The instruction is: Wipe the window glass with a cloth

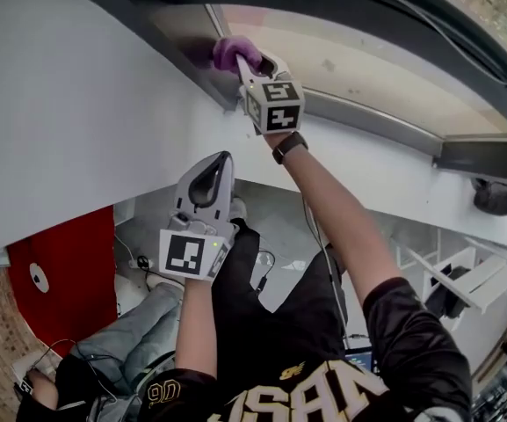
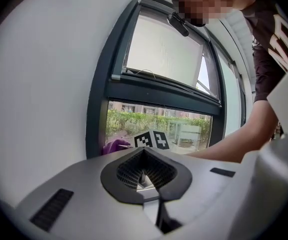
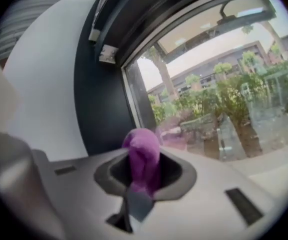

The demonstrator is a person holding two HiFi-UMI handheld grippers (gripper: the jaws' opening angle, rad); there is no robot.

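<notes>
A purple cloth (image 1: 234, 53) is bunched in my right gripper (image 1: 246, 61), which is shut on it and pressed to the lower left corner of the window glass (image 1: 367, 69), next to the dark frame (image 1: 202, 55). In the right gripper view the cloth (image 3: 143, 159) sticks up between the jaws, its faint reflection in the glass (image 3: 223, 99) beside it. My left gripper (image 1: 216, 167) hangs lower, away from the window, jaws shut with nothing between them. From the left gripper view I see the cloth (image 2: 115, 145) and the right gripper's marker cube (image 2: 151, 140) at the pane.
A white wall (image 1: 77, 104) runs left of the window and a white sill (image 1: 394, 161) lies below the glass. A dark window handle (image 1: 497, 199) sits on the sill at right. A red panel (image 1: 64, 275) and cables lie on the floor below.
</notes>
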